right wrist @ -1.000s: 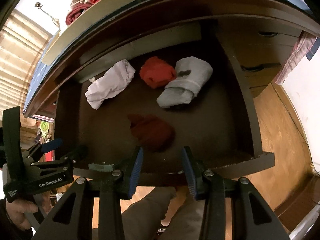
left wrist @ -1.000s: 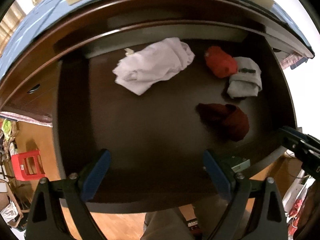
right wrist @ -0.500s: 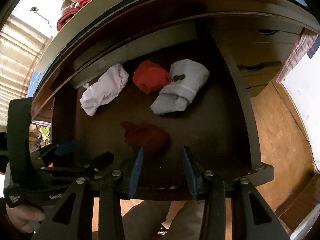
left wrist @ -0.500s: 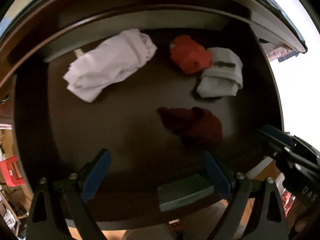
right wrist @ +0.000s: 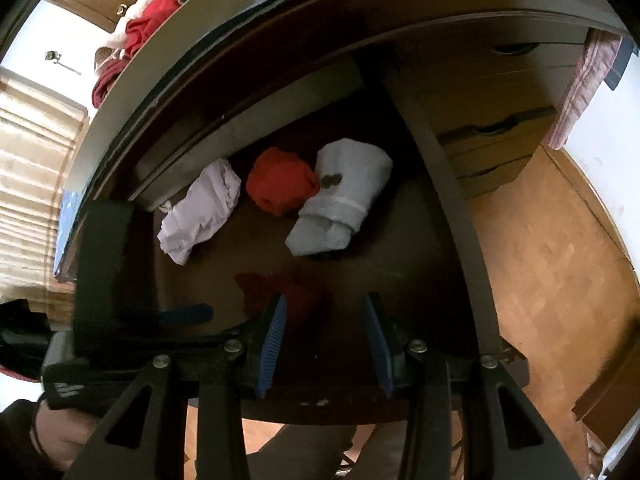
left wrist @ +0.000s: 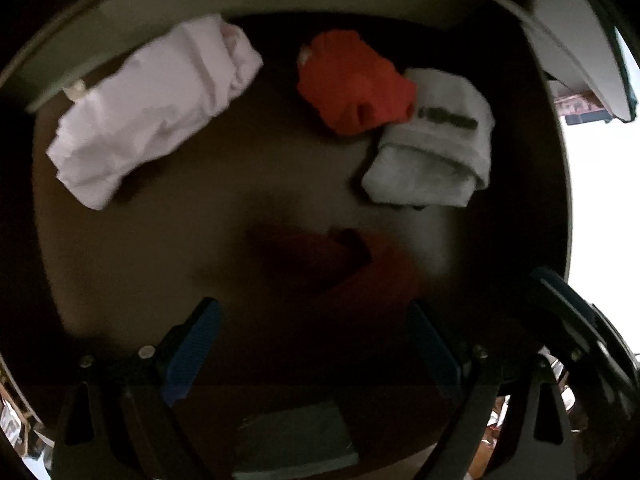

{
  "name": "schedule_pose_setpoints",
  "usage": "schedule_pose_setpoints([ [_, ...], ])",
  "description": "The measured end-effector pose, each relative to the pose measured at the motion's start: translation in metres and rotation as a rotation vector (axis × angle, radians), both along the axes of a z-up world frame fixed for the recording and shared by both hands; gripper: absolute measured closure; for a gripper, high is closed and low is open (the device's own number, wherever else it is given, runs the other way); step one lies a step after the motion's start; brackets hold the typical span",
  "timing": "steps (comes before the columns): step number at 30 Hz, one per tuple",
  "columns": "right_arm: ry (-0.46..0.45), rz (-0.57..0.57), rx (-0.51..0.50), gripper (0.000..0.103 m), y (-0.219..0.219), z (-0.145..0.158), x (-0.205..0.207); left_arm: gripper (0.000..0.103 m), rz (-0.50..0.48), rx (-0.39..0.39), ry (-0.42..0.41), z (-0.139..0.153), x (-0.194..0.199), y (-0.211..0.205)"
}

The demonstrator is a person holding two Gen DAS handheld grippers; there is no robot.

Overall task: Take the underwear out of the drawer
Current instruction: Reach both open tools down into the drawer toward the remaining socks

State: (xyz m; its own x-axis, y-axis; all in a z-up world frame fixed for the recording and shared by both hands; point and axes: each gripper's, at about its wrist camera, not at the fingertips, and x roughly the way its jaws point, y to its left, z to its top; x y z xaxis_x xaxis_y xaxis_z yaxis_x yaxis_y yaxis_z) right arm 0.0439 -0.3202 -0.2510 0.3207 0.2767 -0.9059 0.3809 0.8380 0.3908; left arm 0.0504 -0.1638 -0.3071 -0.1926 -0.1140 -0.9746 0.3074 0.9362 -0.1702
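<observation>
the dark red underwear [left wrist: 340,264], blurred and dim, lies in the drawer [right wrist: 448,184] nearest its front edge, between the wide jaws of the left gripper [left wrist: 316,344]. right gripper [right wrist: 326,340] gapes empty.

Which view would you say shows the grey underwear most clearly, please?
The left wrist view: the grey underwear is large there, its fold and dark label plain, touching the red pair. The right wrist view shows it whole but smaller.
</observation>
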Motion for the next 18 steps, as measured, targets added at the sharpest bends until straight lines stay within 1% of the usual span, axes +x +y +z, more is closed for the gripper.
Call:
schedule_pose_setpoints([
  [2, -0.005, -0.003, 0.007, 0.060, -0.001, 0.001, 0.003, 0.008, 0.020, 0.013, 0.038, -0.008, 0.004, -0.004],
  [5, -0.012, -0.014, 0.020, 0.060, -0.004, 0.002, 0.006, 0.008, 0.051, 0.015, 0.074, -0.014, 0.008, -0.012],
  [8, -0.012, -0.031, 0.033, 0.060, -0.006, 0.002, 0.007, 0.008, 0.040, 0.035, 0.084, -0.018, 0.009, -0.019],
  [9, -0.013, -0.039, 0.036, 0.060, -0.007, 0.002, 0.008, 0.009, 0.034, 0.038, 0.086, -0.019, 0.010, -0.020],
  [11, -0.015, -0.052, 0.045, 0.060, -0.009, 0.001, 0.009, 0.017, 0.013, 0.026, 0.088, -0.022, 0.013, -0.023],
  [13, -0.015, -0.062, 0.054, 0.060, -0.009, 0.000, 0.012, 0.034, -0.012, -0.014, 0.103, -0.023, 0.010, -0.027],
  [14, -0.018, -0.070, 0.059, 0.060, -0.009, 0.000, 0.013, 0.035, -0.019, -0.020, 0.102, -0.023, 0.010, -0.027],
  [15, -0.021, -0.078, 0.068, 0.060, -0.009, -0.001, 0.015, 0.041, -0.024, -0.017, 0.092, -0.023, 0.010, -0.027],
  [16, -0.021, -0.083, 0.075, 0.060, -0.009, -0.002, 0.016, 0.049, -0.027, -0.015, 0.083, -0.021, 0.011, -0.026],
  [17, -0.019, -0.089, 0.080, 0.060, -0.009, -0.003, 0.018, 0.054, -0.032, -0.016, 0.073, -0.020, 0.013, -0.023],
  [18, -0.018, -0.092, 0.084, 0.060, -0.009, -0.005, 0.020, 0.066, -0.030, -0.018, 0.067, -0.019, 0.014, -0.021],
])
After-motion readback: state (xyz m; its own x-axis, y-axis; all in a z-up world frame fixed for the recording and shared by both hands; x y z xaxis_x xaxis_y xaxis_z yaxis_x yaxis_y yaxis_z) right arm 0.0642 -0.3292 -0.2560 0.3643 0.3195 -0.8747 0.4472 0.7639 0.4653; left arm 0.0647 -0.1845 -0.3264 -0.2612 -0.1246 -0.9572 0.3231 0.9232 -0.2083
